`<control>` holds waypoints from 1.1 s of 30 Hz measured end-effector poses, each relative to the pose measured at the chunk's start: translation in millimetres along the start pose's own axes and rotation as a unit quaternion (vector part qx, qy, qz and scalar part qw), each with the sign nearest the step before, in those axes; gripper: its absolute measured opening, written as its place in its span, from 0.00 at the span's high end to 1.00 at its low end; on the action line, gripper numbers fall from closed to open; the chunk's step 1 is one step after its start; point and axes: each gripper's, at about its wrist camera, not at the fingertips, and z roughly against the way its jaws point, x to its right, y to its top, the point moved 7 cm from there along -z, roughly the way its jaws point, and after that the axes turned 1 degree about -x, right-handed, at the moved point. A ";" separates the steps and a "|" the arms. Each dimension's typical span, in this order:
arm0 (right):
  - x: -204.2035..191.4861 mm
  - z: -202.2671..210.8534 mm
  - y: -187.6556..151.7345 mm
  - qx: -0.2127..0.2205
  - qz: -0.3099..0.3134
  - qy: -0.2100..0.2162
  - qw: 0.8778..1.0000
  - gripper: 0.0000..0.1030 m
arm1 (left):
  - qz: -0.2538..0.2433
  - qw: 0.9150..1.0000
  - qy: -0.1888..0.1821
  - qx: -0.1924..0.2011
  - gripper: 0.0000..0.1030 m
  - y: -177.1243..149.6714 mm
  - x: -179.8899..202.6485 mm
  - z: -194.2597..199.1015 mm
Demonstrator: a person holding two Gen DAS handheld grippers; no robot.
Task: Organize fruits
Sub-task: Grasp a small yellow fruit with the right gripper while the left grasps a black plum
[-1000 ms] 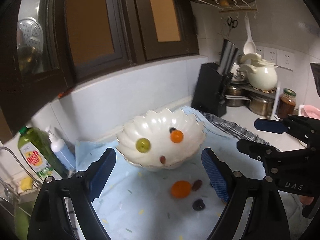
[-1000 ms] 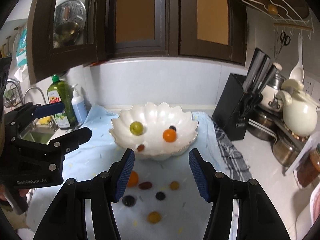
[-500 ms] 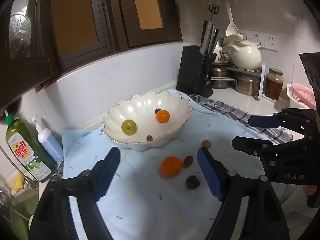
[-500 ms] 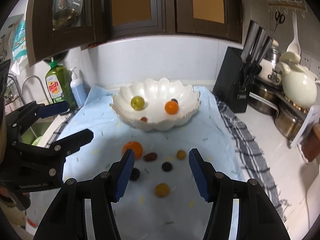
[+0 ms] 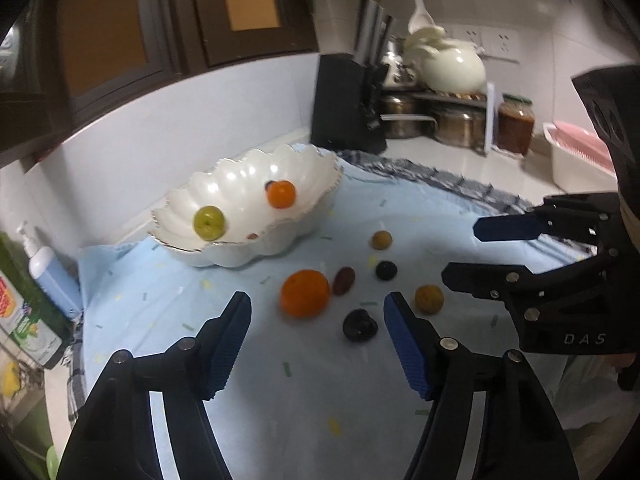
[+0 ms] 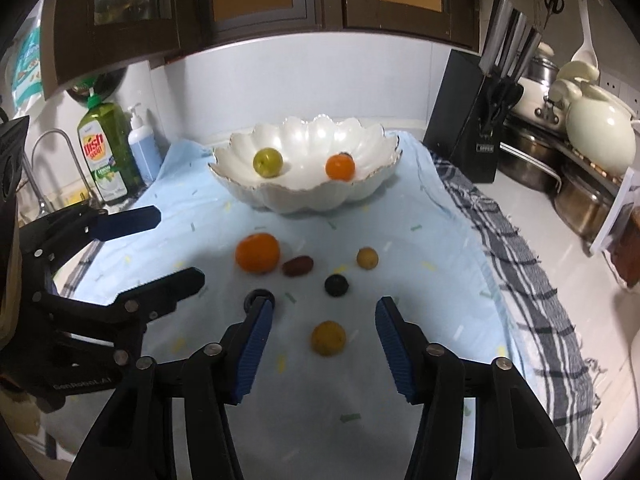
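Both claws hover over the light blue cloth (image 6: 420, 264) spread on the tabletop, each with its blue-padded fingers spread wide and holding nothing. The left claw (image 5: 316, 344) points toward the large orange citrus fruit (image 5: 305, 293) and the wrinkled dark plum (image 5: 359, 324), which lie just ahead between its fingertips. The right claw (image 6: 324, 340) frames a small yellow-brown round fruit (image 6: 328, 338) lying between its pads, not touched by either.

Further out on the cloth sit a reddish-brown oval date (image 6: 297, 266), a small black round berry (image 6: 336, 285) and a pale yellow round fruit (image 6: 367, 258), all apart from one another; the date lies just beside the large citrus.

Behind them stands the white scalloped ceramic bowl (image 6: 360, 188), which holds a green round fruit (image 6: 267, 162), a small orange fruit (image 6: 340, 167) with something dark just behind it, and, in the left wrist view, a small reddish piece (image 5: 253, 236) near the front rim.

A black knife block (image 6: 466, 128) stands to the bowl's right, a green dish-soap bottle (image 6: 103, 152) to its left.
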 end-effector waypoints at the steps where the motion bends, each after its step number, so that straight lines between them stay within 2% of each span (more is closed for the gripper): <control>1: -0.1 -2.9 -2.4 -0.004 0.000 0.002 1.000 0.50 | -0.004 1.000 -0.003 -0.002 0.36 -1.8 1.5 -2.8; 8: 2.0 -20.9 -15.0 -0.029 -0.008 0.004 1.000 0.56 | -0.028 0.999 -0.025 -0.024 0.44 -15.3 11.4 -25.7; 19: 6.2 -42.1 -26.7 -0.059 -0.024 0.017 0.998 0.63 | -0.021 0.996 -0.062 -0.061 0.51 -24.5 19.1 -57.7; 26: 8.2 -53.3 -26.6 -0.068 -0.028 0.025 0.997 0.65 | -0.013 0.994 -0.072 -0.079 0.54 -26.2 22.1 -71.0; 33: 9.4 -62.2 -28.1 -0.078 -0.036 0.035 0.996 0.72 | -0.003 0.992 -0.079 -0.094 0.70 -28.2 22.8 -78.6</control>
